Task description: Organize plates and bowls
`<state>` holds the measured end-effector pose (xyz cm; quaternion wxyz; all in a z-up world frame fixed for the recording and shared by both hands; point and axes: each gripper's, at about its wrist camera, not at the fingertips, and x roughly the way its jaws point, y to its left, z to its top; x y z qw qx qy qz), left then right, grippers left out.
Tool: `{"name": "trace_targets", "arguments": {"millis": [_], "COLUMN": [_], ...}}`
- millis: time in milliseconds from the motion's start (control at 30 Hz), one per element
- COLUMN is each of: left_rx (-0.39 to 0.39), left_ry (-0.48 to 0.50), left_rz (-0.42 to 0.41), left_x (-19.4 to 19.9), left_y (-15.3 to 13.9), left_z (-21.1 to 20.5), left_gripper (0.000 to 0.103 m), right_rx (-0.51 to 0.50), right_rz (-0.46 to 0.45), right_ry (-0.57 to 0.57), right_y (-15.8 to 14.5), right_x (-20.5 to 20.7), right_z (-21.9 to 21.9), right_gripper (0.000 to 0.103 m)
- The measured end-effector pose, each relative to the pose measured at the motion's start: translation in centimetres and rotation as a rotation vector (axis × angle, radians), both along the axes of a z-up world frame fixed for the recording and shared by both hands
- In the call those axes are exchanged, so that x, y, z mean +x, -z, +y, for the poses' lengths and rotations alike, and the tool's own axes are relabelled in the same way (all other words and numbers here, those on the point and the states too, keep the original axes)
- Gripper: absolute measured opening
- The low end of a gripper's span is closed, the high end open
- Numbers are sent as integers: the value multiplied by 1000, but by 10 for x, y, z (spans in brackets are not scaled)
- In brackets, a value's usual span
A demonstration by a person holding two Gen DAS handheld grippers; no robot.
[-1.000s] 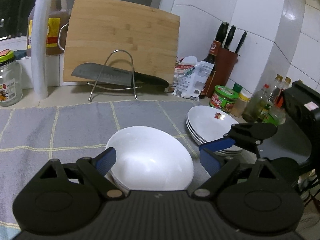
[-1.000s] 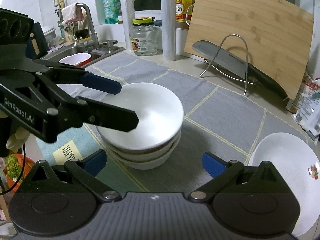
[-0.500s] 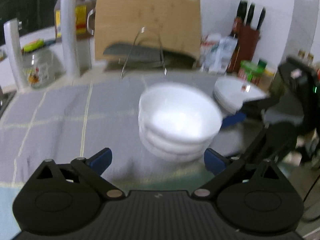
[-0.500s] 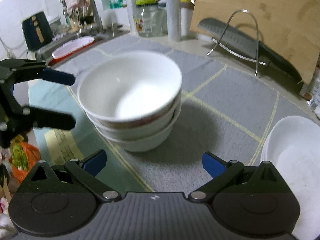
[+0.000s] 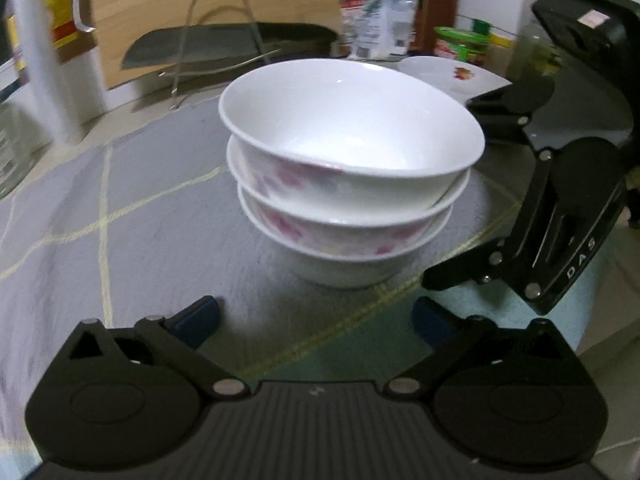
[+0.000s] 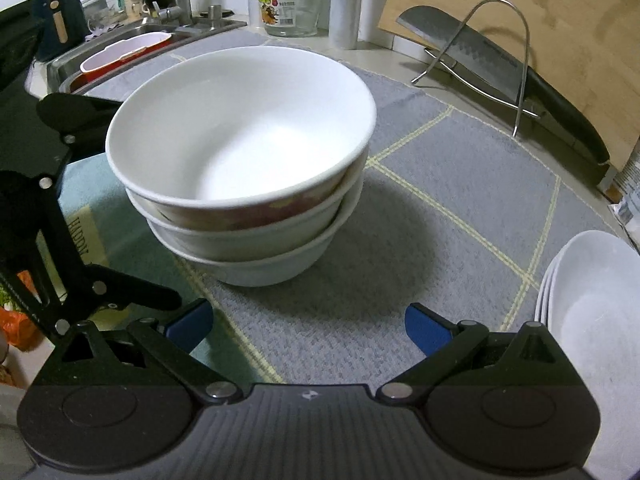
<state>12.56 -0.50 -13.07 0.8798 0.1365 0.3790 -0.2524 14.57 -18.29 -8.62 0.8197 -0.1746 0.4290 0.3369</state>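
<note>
Left claw lower, freshly widened, empty, bowl stack ahead.

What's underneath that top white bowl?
Two more bowls are nested under the top bowl, standing on a grey mat. Their insides are covered, so I cannot tell if anything is in them.

text: "DAS" | on: right gripper body | other labels: unreadable
</note>
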Motion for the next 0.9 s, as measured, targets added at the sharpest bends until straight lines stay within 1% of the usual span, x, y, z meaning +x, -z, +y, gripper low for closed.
{"name": "trace_targets", "arguments": {"millis": [100, 233, 567, 767, 900], "left_rx": [-17, -55, -87, -74, -55], "left_ry": [45, 80, 177, 202, 227], "left_rz": [-27, -80, -112, -96, -73], "left_x": [3, 3, 14, 20, 22], "left_y": [3, 8, 10, 8, 5], "left_z": [3, 10, 18, 18, 15], "left_gripper": [103, 103, 103, 103, 101], "right_rx": [16, 44, 32, 17, -1], "right_rz": [-16, -42, -30, -30, -49], "right_ry": [-21, -52, -57, -56, -113], "right_y": [1, 3, 2, 1, -1], "right_x": [1, 1, 12, 13, 12], "right_z": [-3, -6, 3, 7, 9], "right_gripper": [103, 103, 103, 103, 103]}}
